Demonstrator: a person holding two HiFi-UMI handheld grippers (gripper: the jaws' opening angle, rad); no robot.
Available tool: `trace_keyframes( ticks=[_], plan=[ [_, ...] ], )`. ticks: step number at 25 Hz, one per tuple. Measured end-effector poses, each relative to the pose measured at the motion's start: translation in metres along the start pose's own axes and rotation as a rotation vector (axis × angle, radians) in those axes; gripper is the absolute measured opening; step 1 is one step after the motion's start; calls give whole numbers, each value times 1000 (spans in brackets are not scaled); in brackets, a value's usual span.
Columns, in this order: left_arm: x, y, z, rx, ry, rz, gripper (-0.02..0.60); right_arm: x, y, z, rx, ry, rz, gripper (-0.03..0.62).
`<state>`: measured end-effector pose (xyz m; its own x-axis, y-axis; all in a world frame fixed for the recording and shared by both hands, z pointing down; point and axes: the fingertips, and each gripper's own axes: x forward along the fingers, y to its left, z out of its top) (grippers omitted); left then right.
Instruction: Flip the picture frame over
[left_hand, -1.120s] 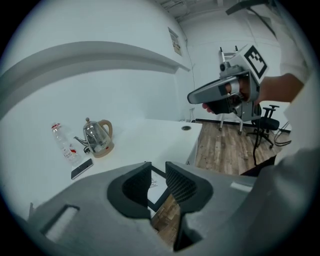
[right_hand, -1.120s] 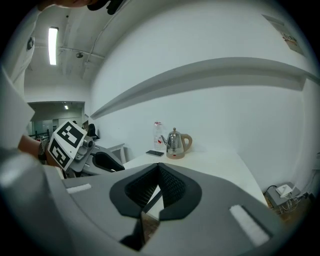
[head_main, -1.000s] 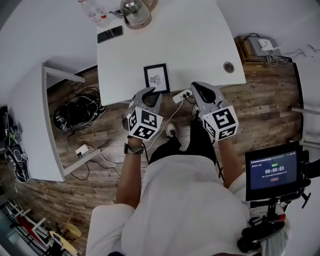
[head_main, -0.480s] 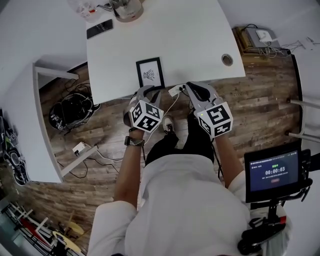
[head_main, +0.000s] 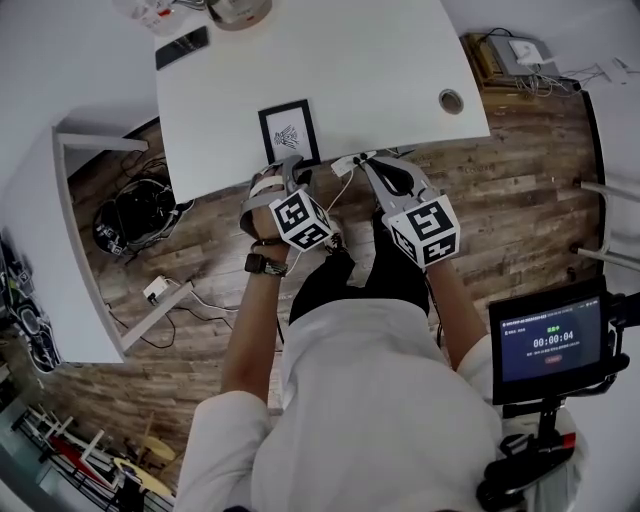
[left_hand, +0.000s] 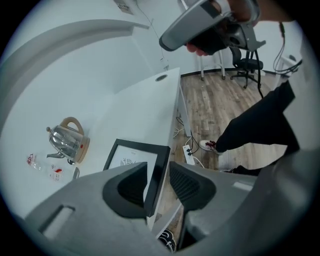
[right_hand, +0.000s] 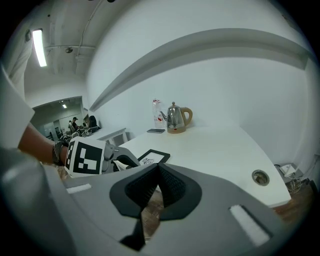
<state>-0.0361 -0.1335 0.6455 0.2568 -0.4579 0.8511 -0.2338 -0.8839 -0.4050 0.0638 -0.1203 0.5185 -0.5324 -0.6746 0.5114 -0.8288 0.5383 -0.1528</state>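
Picture frame (head_main: 288, 133) flat, face up near front edge of white table (head_main: 380, 70), left gripper (left_hand: 159, 182) just been opening, jaws wide astride frame's near edge, unclamped, right gripper (right_hand: 159, 169) pinched closed, empty, alongside.

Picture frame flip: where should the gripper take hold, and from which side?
Take the picture frame by its thin near edge, coming in from the table's front edge. It lies flat, print up, close to that edge, so only the rim offers a bite. The left gripper has just been opening its jaws. The frame's edge lines up with their gap and is not yet clamped.
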Motion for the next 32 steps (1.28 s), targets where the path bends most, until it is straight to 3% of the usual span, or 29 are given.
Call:
trace_keyframes(
  ticks=[12, 18, 24, 32],
  plan=[
    [13, 1, -4, 118, 53, 98, 144, 0, 5, -16, 23, 31, 5, 2],
    [12, -5, 2, 134, 37, 131, 123, -5, 0, -26, 34, 34, 2, 2],
    [5, -1, 4, 93, -8, 116, 112, 3, 2, -18, 32, 42, 2, 2],
    [-8, 21, 25, -73, -127, 131, 96, 5, -4, -13, 38, 32, -9, 2]
  ],
)
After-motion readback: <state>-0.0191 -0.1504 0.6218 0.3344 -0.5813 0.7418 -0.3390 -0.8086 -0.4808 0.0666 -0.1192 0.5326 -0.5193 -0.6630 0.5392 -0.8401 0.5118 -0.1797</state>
